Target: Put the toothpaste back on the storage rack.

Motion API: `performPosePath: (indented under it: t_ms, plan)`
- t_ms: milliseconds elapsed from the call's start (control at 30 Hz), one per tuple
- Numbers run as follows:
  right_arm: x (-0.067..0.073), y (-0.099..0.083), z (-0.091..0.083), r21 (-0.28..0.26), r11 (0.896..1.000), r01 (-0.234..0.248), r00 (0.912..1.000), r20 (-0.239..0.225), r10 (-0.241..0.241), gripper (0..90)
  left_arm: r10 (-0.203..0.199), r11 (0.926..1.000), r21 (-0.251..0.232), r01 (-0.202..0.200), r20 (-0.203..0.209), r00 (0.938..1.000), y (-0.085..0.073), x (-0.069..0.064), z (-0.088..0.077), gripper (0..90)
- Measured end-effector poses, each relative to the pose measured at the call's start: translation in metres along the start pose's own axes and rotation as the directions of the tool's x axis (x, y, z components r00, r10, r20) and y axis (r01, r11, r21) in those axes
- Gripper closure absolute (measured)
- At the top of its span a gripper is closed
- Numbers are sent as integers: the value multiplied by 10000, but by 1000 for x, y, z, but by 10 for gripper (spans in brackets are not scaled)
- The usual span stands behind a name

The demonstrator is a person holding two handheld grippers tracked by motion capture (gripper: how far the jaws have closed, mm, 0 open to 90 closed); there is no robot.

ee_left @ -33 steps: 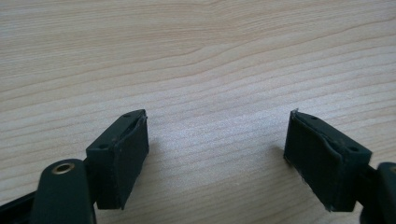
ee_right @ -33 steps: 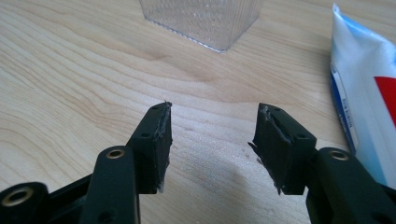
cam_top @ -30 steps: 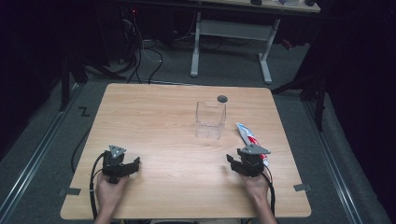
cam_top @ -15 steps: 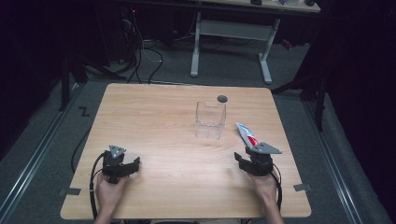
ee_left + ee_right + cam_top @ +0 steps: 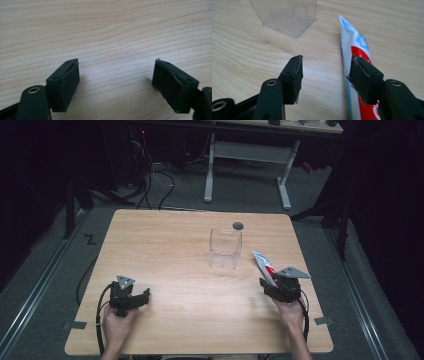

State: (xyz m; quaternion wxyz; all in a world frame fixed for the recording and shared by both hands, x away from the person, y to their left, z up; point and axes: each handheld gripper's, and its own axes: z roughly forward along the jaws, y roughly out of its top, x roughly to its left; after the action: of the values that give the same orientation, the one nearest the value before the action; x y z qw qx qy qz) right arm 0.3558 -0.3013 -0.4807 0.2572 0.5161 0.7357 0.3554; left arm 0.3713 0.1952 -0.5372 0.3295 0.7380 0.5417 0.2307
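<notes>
Right gripper view: the right tongs [image 5: 324,75] are held apart, gripping nothing, with the toothpaste tube [image 5: 354,47] flat under the right-hand jaw, perhaps touching; closure here could shove it aside. Left tongs [image 5: 116,75] gape wide over bare counter [image 5: 105,25].

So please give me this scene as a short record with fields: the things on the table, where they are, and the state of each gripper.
surface: wooden table
container: clear plastic box, upright, right of the table's middle
tube: toothpaste tube, white with red and blue, lying flat to the right of the box, apart from it
hole: dark round hole in the table behind the box
left gripper: open, nothing between the jaws, bare wood ahead
right gripper: open, over the near end of the tube, not closed on it
</notes>
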Motion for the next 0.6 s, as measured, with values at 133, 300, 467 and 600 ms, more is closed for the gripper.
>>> performPosePath:
  t_ms: [133,300,467,600]
  plan:
    - [-7,7,2,-10,9999,-152,9999,78,152,445,-1,10000,1,1,0,10000,0,0,0,222]
    - [-14,17,6,21,9996,-269,9995,171,269,448,-1,10000,0,1,2,10000,0,0,0,222]
    - [-20,24,10,137,9992,-364,9991,232,361,447,0,10000,0,0,4,10000,0,0,0,222]
    - [-25,30,13,94,9990,-432,9990,152,431,445,1,10000,1,-1,4,10000,0,0,0,222]
